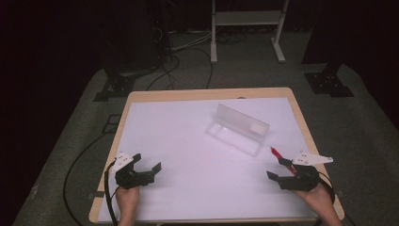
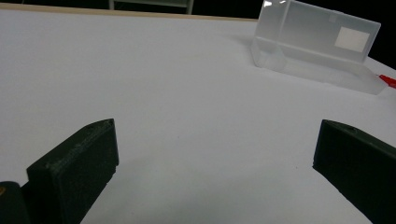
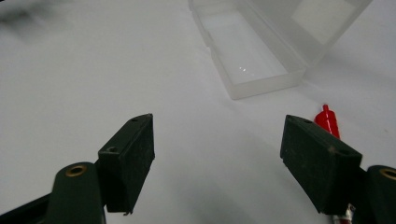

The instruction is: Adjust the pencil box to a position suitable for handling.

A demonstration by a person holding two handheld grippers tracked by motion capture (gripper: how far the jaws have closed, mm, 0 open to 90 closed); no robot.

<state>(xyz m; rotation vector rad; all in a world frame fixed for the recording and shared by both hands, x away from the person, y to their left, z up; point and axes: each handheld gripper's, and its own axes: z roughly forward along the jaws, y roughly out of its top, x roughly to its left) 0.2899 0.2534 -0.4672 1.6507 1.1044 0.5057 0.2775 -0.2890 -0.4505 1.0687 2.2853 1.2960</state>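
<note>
My right gripper (image 1: 278, 168) rests low on the white table (image 1: 188, 155) near its right edge, jaws spread wide with nothing between them. A red pen (image 3: 328, 121) lies just beside its outer jaw, partly hidden behind it. The clear plastic case (image 1: 237, 129) stands open, lid up, a little beyond the pen toward the table's middle. My left gripper (image 1: 147, 162) sits near the left edge, jaws likewise spread and empty.

Open box (image 1: 236, 131) on the worktop (image 1: 179, 141) a bit right of the middle, lid standing up at its far side, pen (image 1: 282, 160) near its right end, lying by the right gripper (image 1: 277, 168), left gripper (image 1: 147, 161) well apart at the near left, stand (image 1: 247, 28) on the floor behind the worktop
</note>
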